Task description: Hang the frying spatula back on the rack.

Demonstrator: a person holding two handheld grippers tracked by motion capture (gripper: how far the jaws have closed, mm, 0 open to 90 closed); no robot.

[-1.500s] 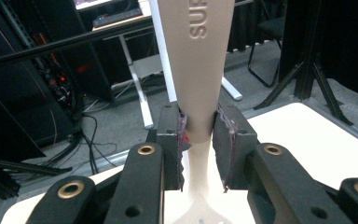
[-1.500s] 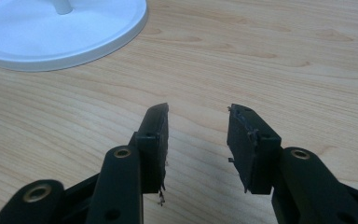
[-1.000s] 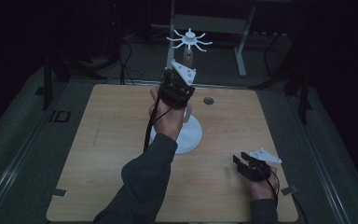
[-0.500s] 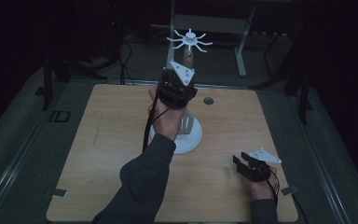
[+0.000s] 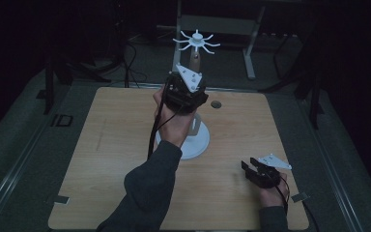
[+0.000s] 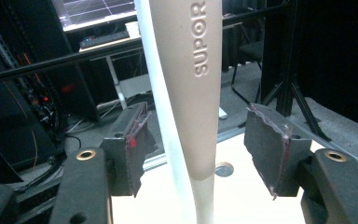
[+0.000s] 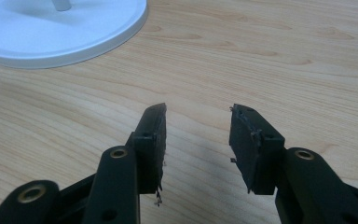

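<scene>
A beige utensil handle (image 6: 193, 93) marked SUPOR hangs upright beside the white pole (image 6: 161, 93) of a rack. My left gripper (image 6: 200, 149) is raised around it. Its jaws have just been opening and now stand wide, the handle between them with a gap to each of the pads (image 6: 270, 144). From above, the left gripper (image 5: 183, 94) sits under the rack's white spoked top (image 5: 196, 41), with the handle's end (image 5: 194, 60) showing. My right gripper (image 7: 196, 140) rests low over the wooden table (image 7: 284, 56), open and holding nothing; the high view has that right gripper (image 5: 258, 171) at the front right.
The rack's round white base (image 5: 195, 145) stands mid-table, and that base (image 7: 60, 28) also lies ahead of the right gripper. A small round hole (image 5: 216, 104) is in the tabletop behind the rack. Dark stands and cables crowd the floor beyond the far edge.
Both hands stay where they were. The high view is too small to show any difference at the left jaws.
</scene>
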